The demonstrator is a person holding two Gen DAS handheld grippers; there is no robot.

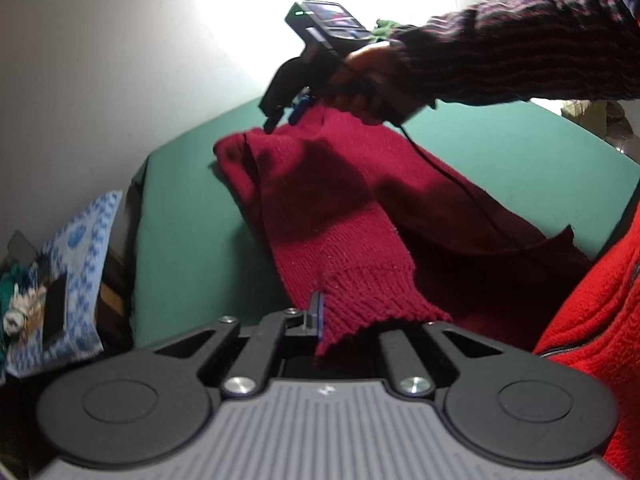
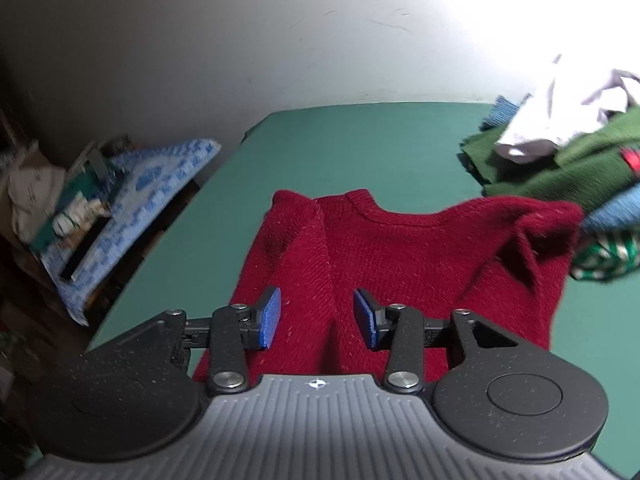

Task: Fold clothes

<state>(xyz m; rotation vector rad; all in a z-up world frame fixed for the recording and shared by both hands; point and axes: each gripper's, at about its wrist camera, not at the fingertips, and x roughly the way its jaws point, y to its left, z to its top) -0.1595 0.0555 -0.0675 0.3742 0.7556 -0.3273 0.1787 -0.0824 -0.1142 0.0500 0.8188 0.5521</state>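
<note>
Green tabletop point(image 2: 360, 152) carries a red sweater point(image 2: 400, 264), clothes pile point(image 2: 560, 160) at its right edge. Left gripper point(image 1: 320, 316) fingers pinch the sweater's cuff point(image 1: 372, 292); right gripper point(image 2: 316, 316) fingers are spread, empty, above it.

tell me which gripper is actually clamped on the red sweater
The left gripper: its jaws are shut on the red sweater's ribbed cuff. The right gripper is open above it, gripping nothing.

Both cameras look forward and downward over their own gripper bodies onto the green table point(image 2: 360, 148). The left wrist view sits close at the table's near edge, facing the far wall. The right wrist view hangs above the table, facing the same wall. Both share the red sweater point(image 1: 360, 208) point(image 2: 400, 248) lying on the table.
</note>
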